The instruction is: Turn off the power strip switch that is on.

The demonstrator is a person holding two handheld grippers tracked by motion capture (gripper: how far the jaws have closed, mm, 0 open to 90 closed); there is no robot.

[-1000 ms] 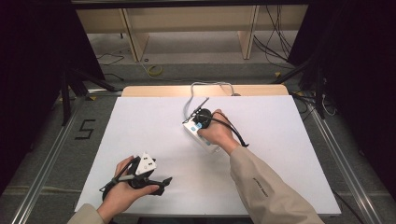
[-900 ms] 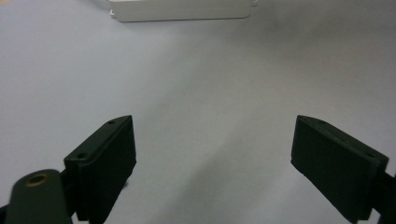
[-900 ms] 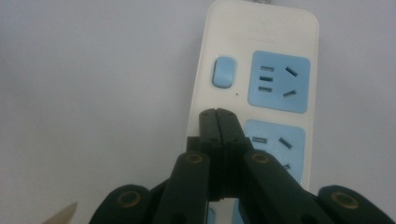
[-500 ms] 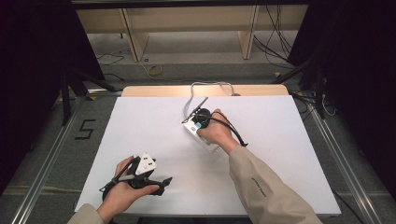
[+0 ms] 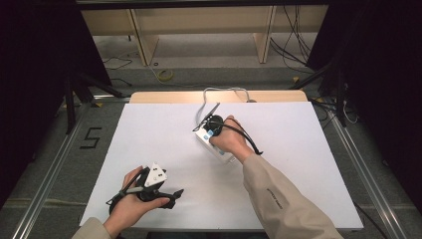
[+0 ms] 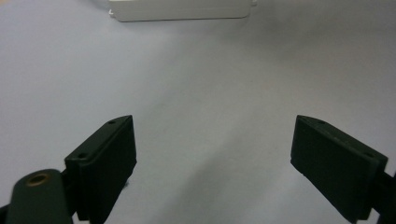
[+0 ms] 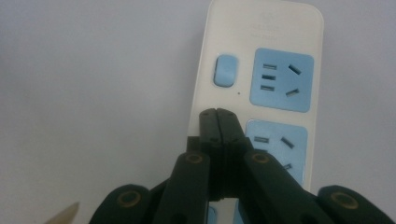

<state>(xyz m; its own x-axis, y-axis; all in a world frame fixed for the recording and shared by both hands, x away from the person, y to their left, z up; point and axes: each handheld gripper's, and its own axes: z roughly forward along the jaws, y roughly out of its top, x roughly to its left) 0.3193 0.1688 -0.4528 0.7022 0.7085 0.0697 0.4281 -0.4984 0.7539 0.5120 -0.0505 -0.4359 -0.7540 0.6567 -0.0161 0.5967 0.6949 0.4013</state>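
Near the centre of the white surface (image 5: 149,129) we see the power strip (image 7: 261,84) with the right tool (image 7: 217,112) pinched closed and empty over it (blue switch (image 7: 225,70) at twelve o'clock, seemingly unpressed), while the left tool (image 6: 212,149) gapes wide at seven o'clock.

The claw (image 7: 217,113), jaws pressed together, sits over the white power strip (image 7: 261,56).
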